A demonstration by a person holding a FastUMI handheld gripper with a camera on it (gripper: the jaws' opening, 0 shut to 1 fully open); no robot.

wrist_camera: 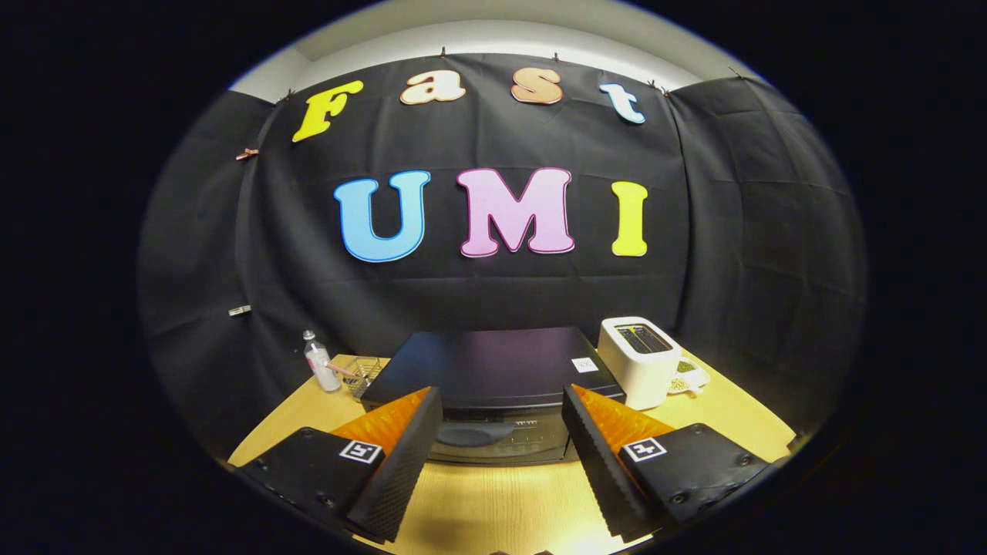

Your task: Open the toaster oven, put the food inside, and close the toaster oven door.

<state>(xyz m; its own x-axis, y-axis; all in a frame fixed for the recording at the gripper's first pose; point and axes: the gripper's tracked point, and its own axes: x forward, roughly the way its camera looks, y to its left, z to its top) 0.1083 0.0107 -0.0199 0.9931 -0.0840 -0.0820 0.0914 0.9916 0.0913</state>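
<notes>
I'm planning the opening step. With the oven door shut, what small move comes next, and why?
Probably ease the gripper forward and down toward the door handle: the fingers are open, holding nothing, and the oven is just ahead, its door shut.

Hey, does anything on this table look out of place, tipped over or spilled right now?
Nothing stands out. The toaster oven sits square with its door shut, just beyond the open gripper. The bottle and white toaster stand upright, with no spill on the table.
</notes>
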